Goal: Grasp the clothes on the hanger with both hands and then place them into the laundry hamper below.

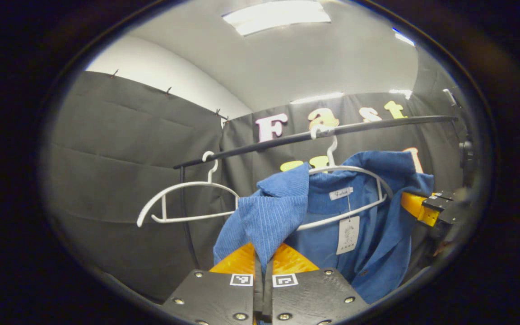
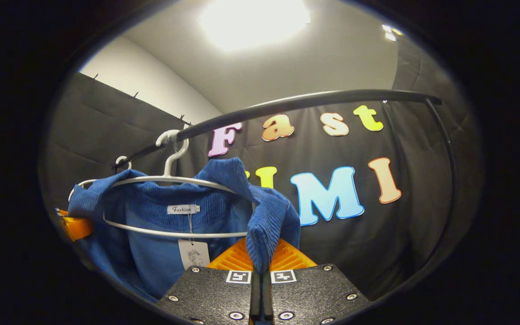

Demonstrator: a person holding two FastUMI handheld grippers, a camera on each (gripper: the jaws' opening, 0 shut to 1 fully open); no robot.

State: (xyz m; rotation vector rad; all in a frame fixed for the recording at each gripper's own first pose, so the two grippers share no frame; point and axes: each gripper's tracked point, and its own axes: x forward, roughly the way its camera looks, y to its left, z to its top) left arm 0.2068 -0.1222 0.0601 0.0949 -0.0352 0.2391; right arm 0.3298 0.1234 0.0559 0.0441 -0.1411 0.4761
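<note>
In the left gripper view, the left gripper (image 1: 263, 259) was closed, its fingers pinching a fold of the blue shirt (image 1: 332, 212) at one shoulder. The shirt hung on a white hanger (image 1: 355, 171) hooked over the black rail (image 1: 314, 133), with an empty hanger (image 1: 183, 203) beside it. The other gripper showed at the far shoulder.

In the right gripper view, the right gripper (image 2: 260, 262) was likewise clamped on the shirt's (image 2: 160, 243) opposite shoulder, the cloth bunched between its fingers. The grasp looked complete on both sides. The next move would probably call for lifting both shoulders clear of the hanger together, then lowering the shirt to the hamper.
</note>
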